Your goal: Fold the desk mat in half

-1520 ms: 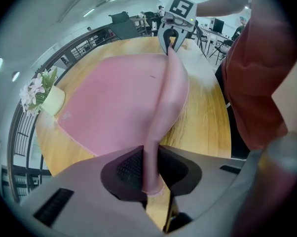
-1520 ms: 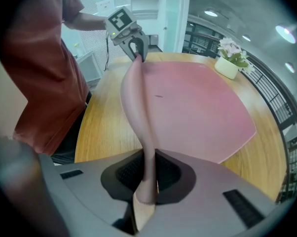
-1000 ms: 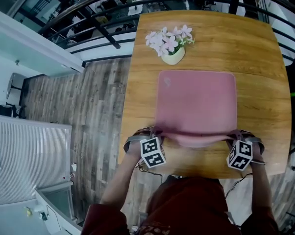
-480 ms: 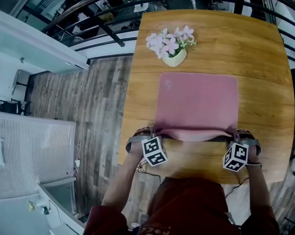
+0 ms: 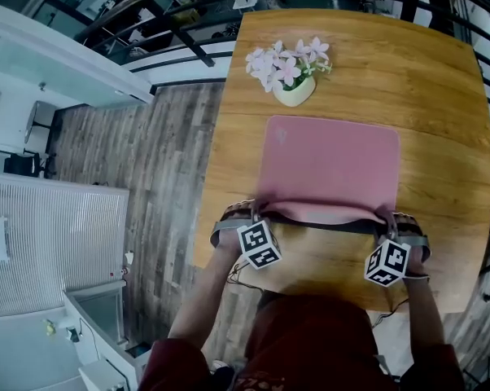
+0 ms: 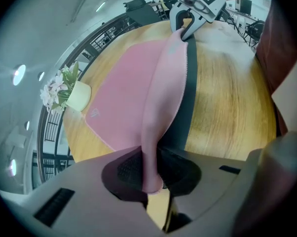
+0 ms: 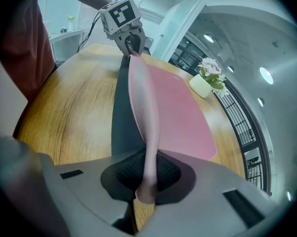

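Tabletop (image 5: 440, 96) shows beyond the desk mat (image 5: 330, 165), whose raised near edge left tongs (image 5: 255, 212) and right tongs (image 5: 388, 217) clench.

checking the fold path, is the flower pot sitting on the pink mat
No, the flower pot stands on the bare table just beyond the desk mat, past its far edge.

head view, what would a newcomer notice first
The pink desk mat lies in the middle of the wooden table, its near edge lifted so the dark underside shows. The left gripper and right gripper each pinch a near corner. A pot of pale pink flowers stands just beyond the mat's far edge.
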`<action>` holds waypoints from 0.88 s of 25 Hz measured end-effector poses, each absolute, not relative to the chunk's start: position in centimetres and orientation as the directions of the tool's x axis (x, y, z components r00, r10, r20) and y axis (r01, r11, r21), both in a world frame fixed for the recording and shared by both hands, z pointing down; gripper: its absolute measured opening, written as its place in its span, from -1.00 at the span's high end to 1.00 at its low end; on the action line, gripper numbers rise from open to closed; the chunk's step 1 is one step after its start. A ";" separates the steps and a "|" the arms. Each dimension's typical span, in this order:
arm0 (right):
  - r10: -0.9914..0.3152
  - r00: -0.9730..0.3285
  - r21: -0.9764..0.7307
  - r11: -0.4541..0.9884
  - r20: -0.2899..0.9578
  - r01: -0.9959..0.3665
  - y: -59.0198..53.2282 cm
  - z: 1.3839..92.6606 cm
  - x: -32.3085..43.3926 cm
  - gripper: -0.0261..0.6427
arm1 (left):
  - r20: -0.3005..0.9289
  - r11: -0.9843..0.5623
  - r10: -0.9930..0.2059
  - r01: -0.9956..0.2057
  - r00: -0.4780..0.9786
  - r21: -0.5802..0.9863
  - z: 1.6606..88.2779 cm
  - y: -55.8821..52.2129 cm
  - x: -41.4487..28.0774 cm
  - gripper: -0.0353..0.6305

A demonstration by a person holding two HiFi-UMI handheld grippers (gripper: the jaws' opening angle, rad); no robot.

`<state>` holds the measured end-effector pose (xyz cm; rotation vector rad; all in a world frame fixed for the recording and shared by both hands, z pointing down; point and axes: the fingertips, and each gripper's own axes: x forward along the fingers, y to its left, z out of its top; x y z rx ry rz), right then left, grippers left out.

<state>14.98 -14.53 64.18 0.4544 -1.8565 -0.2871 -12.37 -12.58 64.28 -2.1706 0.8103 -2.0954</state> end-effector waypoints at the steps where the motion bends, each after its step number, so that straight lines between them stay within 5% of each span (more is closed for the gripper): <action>1: -0.449 -0.275 0.416 0.893 0.850 -0.172 -14.7 64.2 15.0 0.78 | 0.926 -0.863 -0.376 -0.351 -0.037 -0.365 64.3 -12.9 -12.4 0.66; 22: -0.509 -0.189 0.471 0.856 0.840 -0.214 -20.4 64.2 15.1 0.78 | 0.873 -0.834 -0.488 -0.289 -0.010 -0.470 64.0 -20.5 -12.7 0.66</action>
